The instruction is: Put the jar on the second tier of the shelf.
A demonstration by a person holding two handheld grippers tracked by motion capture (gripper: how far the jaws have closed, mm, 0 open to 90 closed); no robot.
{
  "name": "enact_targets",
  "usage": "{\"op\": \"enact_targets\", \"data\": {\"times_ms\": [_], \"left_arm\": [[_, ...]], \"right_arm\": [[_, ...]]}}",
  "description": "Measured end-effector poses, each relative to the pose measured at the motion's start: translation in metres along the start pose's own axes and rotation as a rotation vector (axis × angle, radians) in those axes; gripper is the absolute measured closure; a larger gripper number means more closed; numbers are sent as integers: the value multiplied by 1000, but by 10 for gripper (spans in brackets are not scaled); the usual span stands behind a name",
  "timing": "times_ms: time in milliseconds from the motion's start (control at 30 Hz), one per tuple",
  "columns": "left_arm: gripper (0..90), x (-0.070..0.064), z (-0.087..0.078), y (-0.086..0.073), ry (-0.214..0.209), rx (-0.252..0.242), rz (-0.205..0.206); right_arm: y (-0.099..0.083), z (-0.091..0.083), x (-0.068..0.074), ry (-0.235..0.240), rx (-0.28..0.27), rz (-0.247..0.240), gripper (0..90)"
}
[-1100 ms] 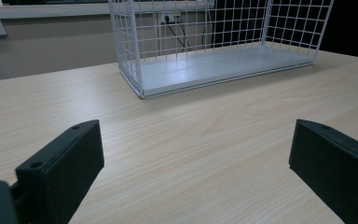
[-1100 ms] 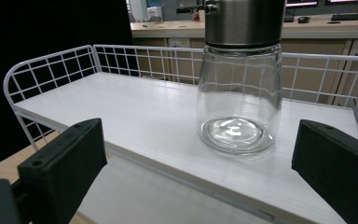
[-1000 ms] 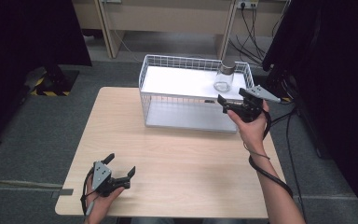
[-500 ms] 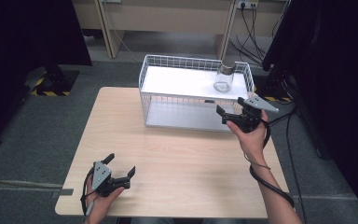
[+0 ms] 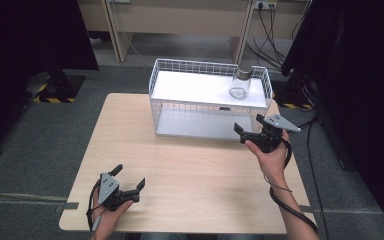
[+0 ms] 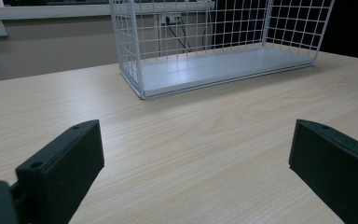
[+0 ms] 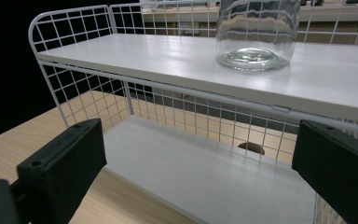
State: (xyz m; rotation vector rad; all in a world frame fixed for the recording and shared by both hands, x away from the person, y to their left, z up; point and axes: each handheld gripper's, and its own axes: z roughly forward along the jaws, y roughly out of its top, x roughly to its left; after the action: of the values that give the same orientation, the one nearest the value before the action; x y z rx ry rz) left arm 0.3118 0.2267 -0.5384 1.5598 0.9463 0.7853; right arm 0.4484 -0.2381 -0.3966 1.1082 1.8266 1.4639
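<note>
A white wire rack [image 5: 210, 102] with two shelves stands at the back of the wooden table [image 5: 190, 180]. A clear glass jar [image 5: 240, 83] sits upright on the right end of its upper shelf. My right gripper [image 5: 248, 125] is held above the table just in front of the rack's right end, open and with nothing in it. In the right gripper view the jar [image 7: 256, 32] stands ahead on the upper shelf [image 7: 158, 58], beyond the wide-apart jaws. My left gripper [image 5: 129, 177] rests open at the near left of the table, facing the rack [image 6: 214, 70].
Bare wooden tabletop lies between the two grippers and in front of the rack. The rack's lower shelf [image 7: 200, 177] holds nothing. Grey carpet surrounds the table, with cables [image 5: 280, 20] and dark screens behind and to the right.
My right gripper has drawn back and down from beside the jar to the front of the rack, staying open. The left gripper has not moved.
</note>
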Motion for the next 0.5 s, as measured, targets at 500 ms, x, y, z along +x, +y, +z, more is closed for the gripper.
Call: {"op": "enact_targets", "data": {"times_ms": [500], "left_arm": [[28,0,0,0,0,-1,-1]], "right_arm": [[-24,-12,-5,-7,22,10,29]]}}
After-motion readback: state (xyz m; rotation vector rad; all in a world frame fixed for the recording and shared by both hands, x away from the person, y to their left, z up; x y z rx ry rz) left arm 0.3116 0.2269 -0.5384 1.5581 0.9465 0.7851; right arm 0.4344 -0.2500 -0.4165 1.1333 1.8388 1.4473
